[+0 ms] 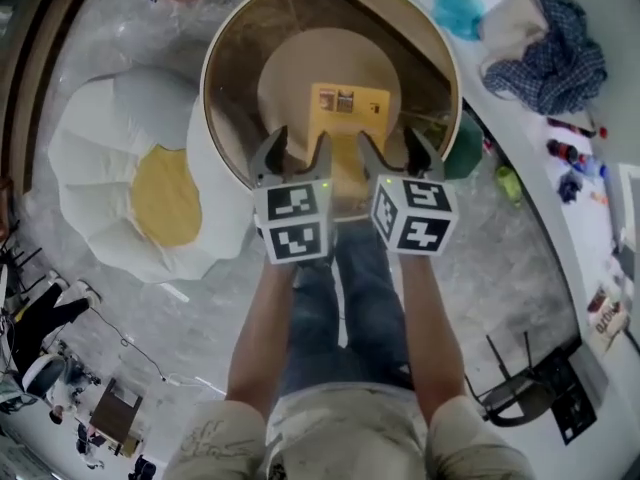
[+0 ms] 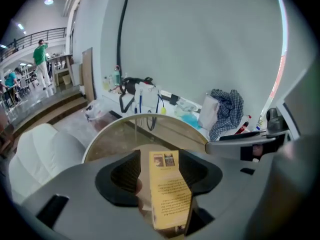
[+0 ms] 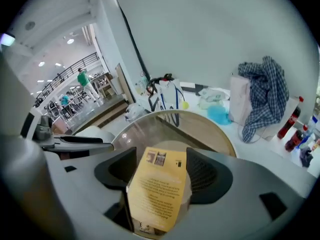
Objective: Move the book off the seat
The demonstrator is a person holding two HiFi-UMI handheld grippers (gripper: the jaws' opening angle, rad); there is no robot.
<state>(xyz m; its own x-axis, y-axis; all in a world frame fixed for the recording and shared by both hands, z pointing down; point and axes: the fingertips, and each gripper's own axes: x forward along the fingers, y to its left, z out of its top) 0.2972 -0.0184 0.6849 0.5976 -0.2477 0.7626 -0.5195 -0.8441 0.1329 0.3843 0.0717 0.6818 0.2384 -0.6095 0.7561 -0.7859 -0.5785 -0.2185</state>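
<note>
- Head view: the book (image 1: 350,118) lies flat on the round cream seat pad (image 1: 290,78), right of the pad's middle. Its cover is yellow-orange, with a small block of pictures near its far edge and a small dark mark beside them.
- The pad sits at the bottom of a round bowl-shaped chair (image 1: 225,58) with a tan inner wall. The pad and the book are all I can see in it.
- The left gripper (image 1: 298,148) and right gripper (image 1: 393,150) hang side by side over the chair's near rim. Both have their jaws spread, and the book's near edge lies between the two.
- A white egg-shaped cushion (image 1: 110,158) with a yellow centre lies left of the chair. A checked cloth (image 1: 550,53) lies on the counter (image 1: 560,198) to the right.
- Left gripper view: the jaws stand wide apart. The book (image 2: 167,184) shows in the gap, close to the right jaw. Lines of dark print run under two small pictures. Whether it touches a jaw I cannot tell.
- Right gripper view: the jaws are again wide apart. The book (image 3: 157,189) fills most of the gap, tilted toward the left jaw. Contact is unclear.
- In the same view the checked cloth hangs over a white bag (image 3: 239,104) on the counter, and red-capped bottles (image 3: 292,119) stand beside it.
</note>
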